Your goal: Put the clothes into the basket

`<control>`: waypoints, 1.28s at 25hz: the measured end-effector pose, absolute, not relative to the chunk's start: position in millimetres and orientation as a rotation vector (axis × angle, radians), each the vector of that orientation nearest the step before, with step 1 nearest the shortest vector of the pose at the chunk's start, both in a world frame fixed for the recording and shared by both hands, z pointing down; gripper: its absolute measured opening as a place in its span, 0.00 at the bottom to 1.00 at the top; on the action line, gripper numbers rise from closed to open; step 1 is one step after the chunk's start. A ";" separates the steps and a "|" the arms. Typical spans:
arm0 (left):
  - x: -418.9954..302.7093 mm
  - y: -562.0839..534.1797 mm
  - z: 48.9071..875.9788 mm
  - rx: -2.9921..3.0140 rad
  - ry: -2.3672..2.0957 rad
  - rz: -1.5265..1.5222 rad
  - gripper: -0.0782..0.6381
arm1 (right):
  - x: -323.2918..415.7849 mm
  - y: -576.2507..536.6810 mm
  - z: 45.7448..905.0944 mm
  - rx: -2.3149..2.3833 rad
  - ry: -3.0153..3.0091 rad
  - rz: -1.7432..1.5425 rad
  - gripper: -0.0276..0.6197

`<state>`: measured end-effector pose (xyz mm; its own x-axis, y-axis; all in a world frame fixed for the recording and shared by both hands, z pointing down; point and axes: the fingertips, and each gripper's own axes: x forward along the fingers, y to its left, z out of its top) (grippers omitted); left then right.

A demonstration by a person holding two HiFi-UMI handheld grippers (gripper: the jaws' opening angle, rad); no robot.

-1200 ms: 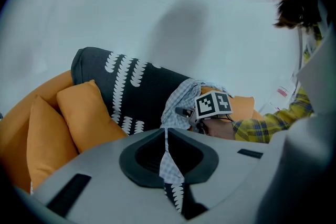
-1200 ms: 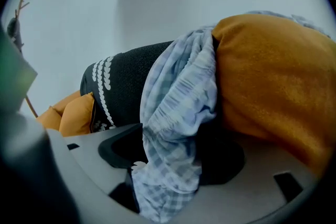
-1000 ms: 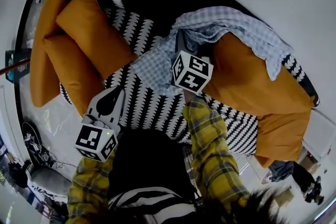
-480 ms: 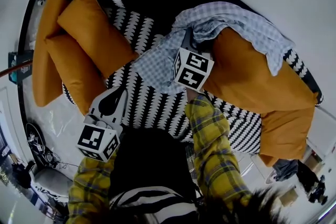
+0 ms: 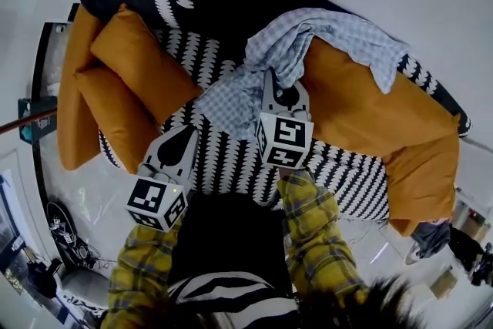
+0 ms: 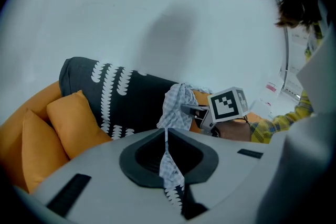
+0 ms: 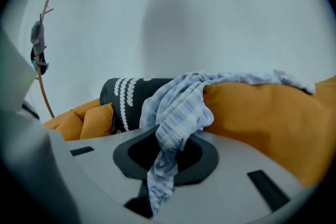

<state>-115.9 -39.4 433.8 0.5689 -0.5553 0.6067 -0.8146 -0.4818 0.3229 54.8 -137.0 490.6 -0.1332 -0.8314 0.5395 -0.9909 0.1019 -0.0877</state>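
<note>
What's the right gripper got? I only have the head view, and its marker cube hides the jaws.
Observer: The right gripper is shut on the checked shirt. Its jaws have just been closing, and the cloth is bunched between them and trails out below.
Operator: And the left one, is it holding anything?
Observer: No. The left gripper has its jaws together with nothing pinched. Its view shows only a thin slit, with the shirt and the sofa visible beyond.
</note>
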 end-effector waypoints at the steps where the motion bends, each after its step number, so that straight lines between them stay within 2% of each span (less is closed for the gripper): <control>1: -113.1 -38.2 426.8 2.228 -1.077 0.565 0.15 | 56.9 -129.8 480.1 1.799 -2.031 0.617 0.16; 17: -135.6 0.1 331.9 2.456 -0.954 0.464 0.15 | 28.8 -16.7 317.8 1.982 -2.098 0.498 0.16; 32: -63.5 47.8 288.3 2.707 -0.397 0.408 0.15 | 55.9 107.2 211.5 2.371 -1.840 0.359 0.16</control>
<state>-63.5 47.8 288.3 0.9182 -0.2172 0.3314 -0.3253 -0.8907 0.3175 55.9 107.2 211.5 0.2333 -0.9375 0.2582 -0.9658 -0.2543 -0.0506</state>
